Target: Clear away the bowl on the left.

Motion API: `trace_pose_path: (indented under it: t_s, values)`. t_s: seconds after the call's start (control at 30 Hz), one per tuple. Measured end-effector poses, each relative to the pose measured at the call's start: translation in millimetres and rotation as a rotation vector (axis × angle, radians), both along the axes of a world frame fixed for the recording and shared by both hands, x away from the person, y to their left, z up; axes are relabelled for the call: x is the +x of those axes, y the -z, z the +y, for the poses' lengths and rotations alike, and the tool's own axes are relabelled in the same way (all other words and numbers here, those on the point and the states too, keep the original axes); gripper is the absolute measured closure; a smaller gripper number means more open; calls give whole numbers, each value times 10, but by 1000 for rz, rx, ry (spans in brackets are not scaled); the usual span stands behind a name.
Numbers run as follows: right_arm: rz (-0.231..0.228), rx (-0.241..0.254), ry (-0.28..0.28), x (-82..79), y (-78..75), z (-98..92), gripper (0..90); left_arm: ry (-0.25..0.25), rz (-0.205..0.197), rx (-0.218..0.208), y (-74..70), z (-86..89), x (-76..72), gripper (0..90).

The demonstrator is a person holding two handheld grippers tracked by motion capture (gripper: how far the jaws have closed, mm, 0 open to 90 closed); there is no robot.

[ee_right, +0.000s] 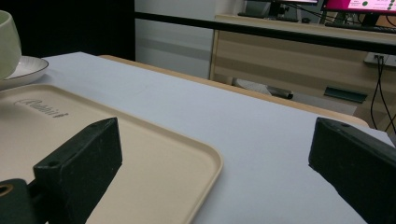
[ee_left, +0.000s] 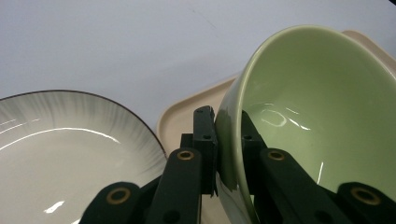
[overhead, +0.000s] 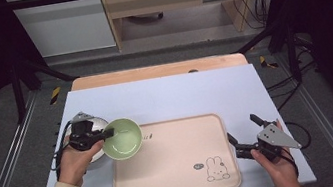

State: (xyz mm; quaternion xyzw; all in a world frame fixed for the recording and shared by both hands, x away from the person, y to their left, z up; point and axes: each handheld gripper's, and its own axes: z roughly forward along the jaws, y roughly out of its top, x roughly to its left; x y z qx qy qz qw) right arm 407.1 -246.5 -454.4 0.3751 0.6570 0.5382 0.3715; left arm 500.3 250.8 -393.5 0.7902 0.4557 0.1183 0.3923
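Note:
My left gripper is shut on the rim of a pale green bowl. The bowl hangs tilted over the far left corner of a beige tray. In the left gripper view one jaw sits outside the bowl and one inside, with the left gripper pinching the wall. Under that hand lies a white plate with a dark rim, which also appears in the left gripper view as the plate. My right gripper rests open beside the tray's right edge, and in its own view the right gripper has nothing between its jaws.
The tray has a rabbit drawing at its near right corner. A light blue tabletop stretches behind the tray. In the right gripper view the bowl and plate show at the far left. A wooden desk stands beyond the table.

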Motion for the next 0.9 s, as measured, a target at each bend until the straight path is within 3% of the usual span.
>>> trace_pose_path:
  t_s: [0.17,0.9]
  values:
    - [0,1,1,1,0,-3,28,25,2,-10,22,-90,-10,829]
    - [-5,-1,-3,1,-2,-4,28,144,30,19,156,-606,-124,828]
